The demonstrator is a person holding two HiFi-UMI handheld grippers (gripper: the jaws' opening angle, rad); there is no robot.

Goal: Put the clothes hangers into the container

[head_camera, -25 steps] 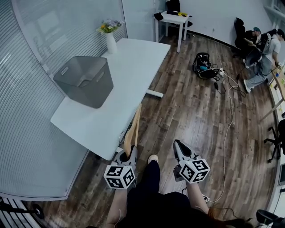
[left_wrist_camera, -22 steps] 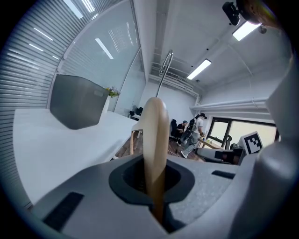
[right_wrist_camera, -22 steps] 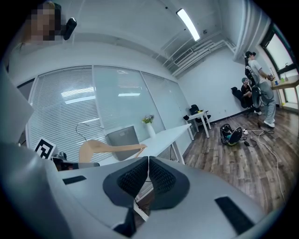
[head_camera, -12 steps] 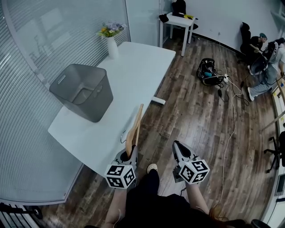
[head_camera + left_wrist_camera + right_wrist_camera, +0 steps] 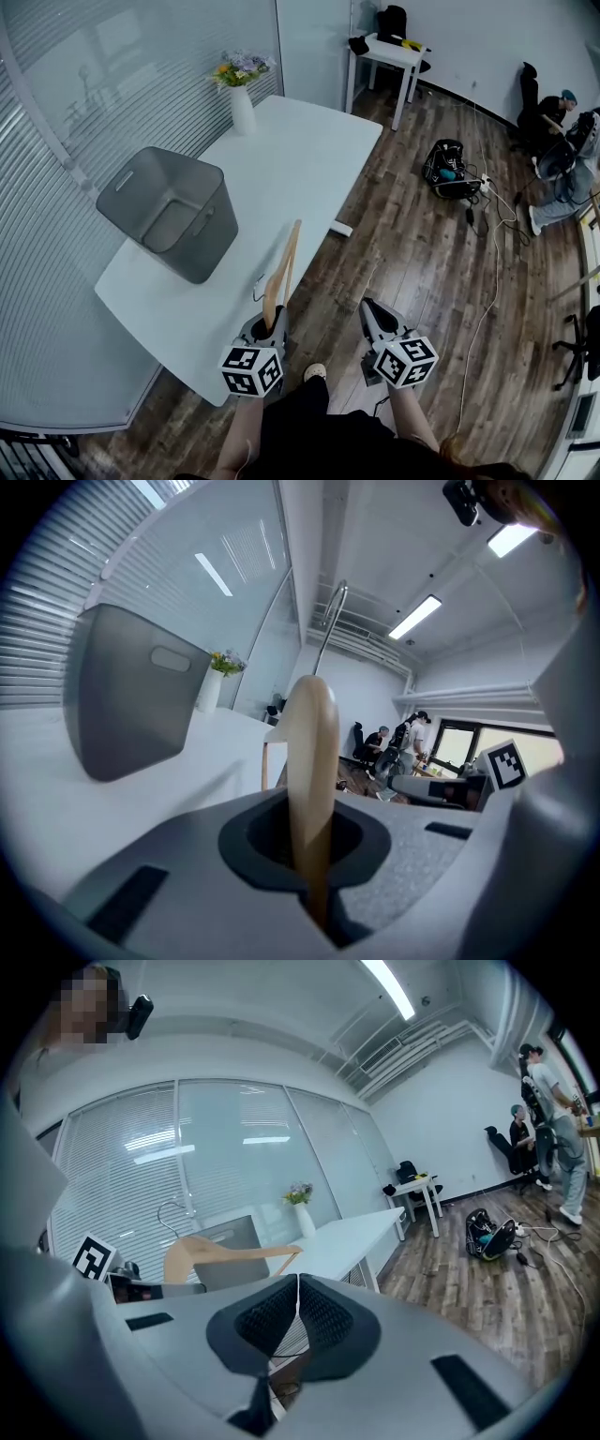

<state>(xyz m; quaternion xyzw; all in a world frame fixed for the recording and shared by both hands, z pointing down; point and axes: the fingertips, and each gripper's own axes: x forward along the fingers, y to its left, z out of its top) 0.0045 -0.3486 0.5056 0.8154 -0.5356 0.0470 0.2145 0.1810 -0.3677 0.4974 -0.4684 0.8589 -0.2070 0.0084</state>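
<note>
Left gripper (image 5: 266, 328) was clamped on the wooden hanger (image 5: 282, 267), upright over the tabletop's (image 5: 300, 150) near edge, well short of the container (image 5: 208, 239). Right gripper (image 5: 373, 317) was closed, empty. Pinched at one end like that, I reckon the hanger could pivot and snag the rim.

The container (image 5: 208, 246) sits on the table (image 5: 300, 159), vase (image 5: 242, 111) behind it.
</note>
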